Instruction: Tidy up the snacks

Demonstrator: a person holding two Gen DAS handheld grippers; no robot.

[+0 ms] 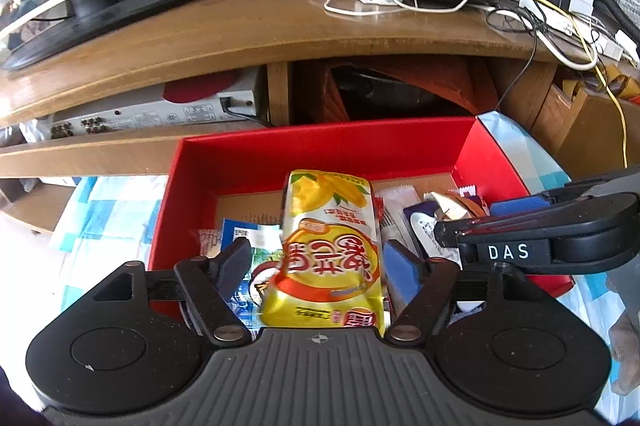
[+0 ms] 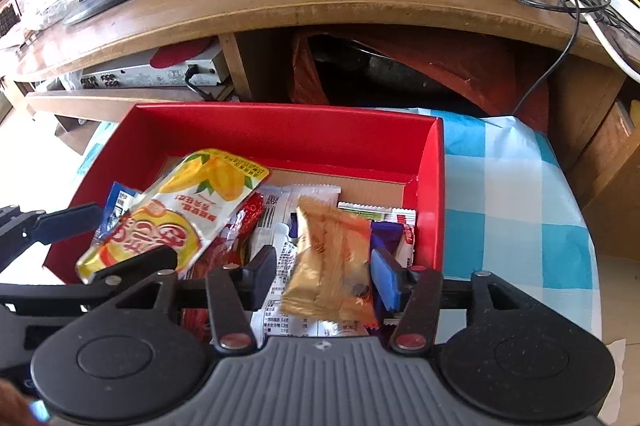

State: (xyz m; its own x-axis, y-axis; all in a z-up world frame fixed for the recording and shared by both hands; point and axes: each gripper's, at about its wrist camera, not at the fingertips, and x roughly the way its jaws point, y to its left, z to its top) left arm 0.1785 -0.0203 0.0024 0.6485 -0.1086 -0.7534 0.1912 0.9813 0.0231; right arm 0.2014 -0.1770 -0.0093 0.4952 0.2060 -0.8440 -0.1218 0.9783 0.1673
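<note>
The left hand-held gripper (image 1: 320,262) hangs over the near part of a red box (image 1: 320,149), its jaws parted. A yellow mango snack pouch (image 1: 330,254) lies lengthwise between them, and the pads do not press on it. The right hand-held gripper (image 2: 324,276) hovers just beside it over the same box, jaws also parted around a golden-orange snack packet (image 2: 332,266), with a gap on either side. Both packs rest on a heap of smaller wrapped snacks (image 2: 276,209) in the box. Ahead of both stands a wooden TV stand (image 1: 260,21), and beneath the box lies a blue-checked cloth (image 2: 516,193).
</note>
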